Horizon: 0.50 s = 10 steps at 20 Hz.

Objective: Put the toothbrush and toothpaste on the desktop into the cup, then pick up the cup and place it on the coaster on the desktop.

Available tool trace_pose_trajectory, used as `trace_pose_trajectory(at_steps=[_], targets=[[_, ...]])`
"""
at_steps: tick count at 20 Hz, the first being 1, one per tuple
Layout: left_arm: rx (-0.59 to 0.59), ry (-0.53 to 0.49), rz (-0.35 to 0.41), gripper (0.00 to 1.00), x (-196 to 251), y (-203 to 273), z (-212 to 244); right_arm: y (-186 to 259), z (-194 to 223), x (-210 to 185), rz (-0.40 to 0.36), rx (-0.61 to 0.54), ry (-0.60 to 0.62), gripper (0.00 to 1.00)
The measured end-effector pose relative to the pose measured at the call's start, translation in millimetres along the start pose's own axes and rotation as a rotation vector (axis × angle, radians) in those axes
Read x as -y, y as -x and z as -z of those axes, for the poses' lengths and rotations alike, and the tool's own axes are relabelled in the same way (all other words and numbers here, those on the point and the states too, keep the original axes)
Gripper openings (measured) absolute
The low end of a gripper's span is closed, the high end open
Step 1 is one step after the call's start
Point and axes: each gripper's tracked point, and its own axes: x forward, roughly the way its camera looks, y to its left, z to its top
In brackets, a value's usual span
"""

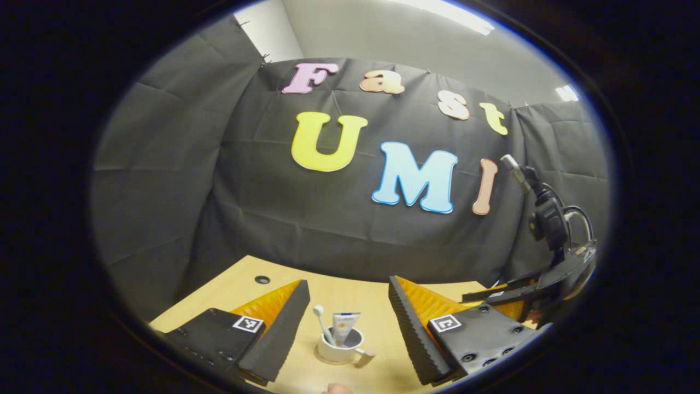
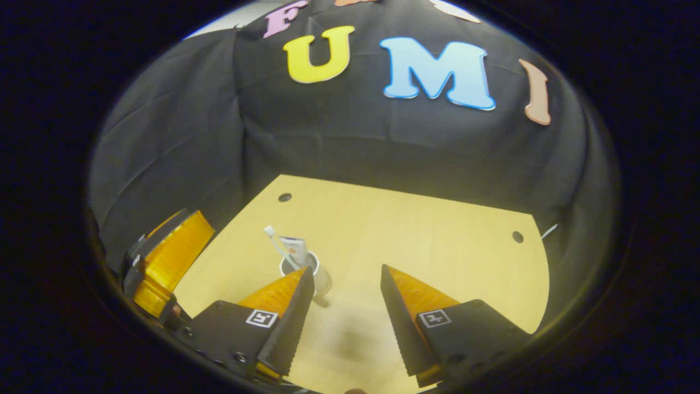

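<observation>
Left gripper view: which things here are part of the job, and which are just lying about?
Part of the job:
- cup, on the coaster
- toothbrush, standing in the cup
- toothpaste, standing in the cup
- left tongs, open
- right tongs, open

Lying about:
- desktop
- cable hole in the desktop

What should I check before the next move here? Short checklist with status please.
1. Toothbrush in the cup: ok, standing head up.
2. Toothpaste in the cup: ok, upright beside the brush.
3. Cup on the coaster: ok in the left gripper view, a flat disc shows under its base.
4. Left gripper open and off the cup: ok, cup sits free between its fingers.
5. Right gripper open and off the cup: ok.
6. Cup centred on coaster: cannot tell.
</observation>
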Motion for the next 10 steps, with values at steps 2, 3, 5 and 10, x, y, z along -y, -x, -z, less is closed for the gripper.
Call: trace_pose_trajectory(at_steps=[2,3,5,10], targets=[[0.014,-0.009,0.017,0.94,17.7,-2.7,-4.6,20.9,-6.8,21.7,0.066,0.084,-0.013,0.79],[0.023,-0.012,0.024,0.9,25.4,-3.6,-7.3,31.4,-10.2,30.6,0.094,0.13,-0.019,0.79],[0.038,-0.019,0.027,0.9,38.8,-3.0,-10.9,48.3,-16.1,50.1,0.159,0.225,-0.016,0.81],[0.078,-0.053,0.023,0.9,67.1,6.9,-16.9,93.8,-28.6,82.1,0.252,0.412,-0.03,0.82]])
